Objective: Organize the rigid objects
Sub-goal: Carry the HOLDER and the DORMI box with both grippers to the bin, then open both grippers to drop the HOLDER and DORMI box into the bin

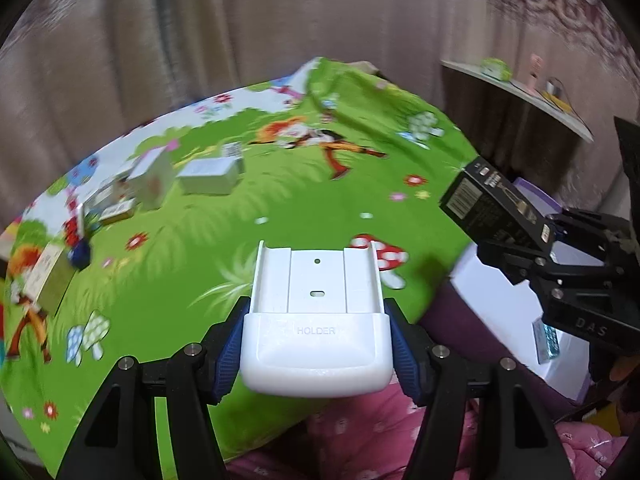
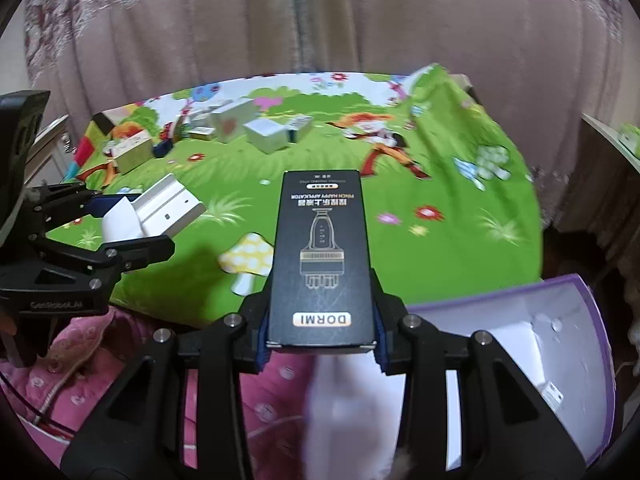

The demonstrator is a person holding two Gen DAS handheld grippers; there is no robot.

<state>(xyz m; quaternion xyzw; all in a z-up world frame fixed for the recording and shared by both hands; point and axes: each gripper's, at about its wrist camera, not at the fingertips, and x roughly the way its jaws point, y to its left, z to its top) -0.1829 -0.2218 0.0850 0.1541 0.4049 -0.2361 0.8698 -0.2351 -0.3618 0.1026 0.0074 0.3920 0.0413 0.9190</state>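
Both loads look light and stiff, to my eye. The white holder is smooth moulded plastic, likely slippery; the left gripper clamps its rounded base across the sides, above the near edge of the green mat. The black box is thin card, so it may dent if squeezed; the right gripper grips its near end by the long sides, just short of the open purple box. It carries gold print and a DORMI label. Small boxes wait at the mat's far side.
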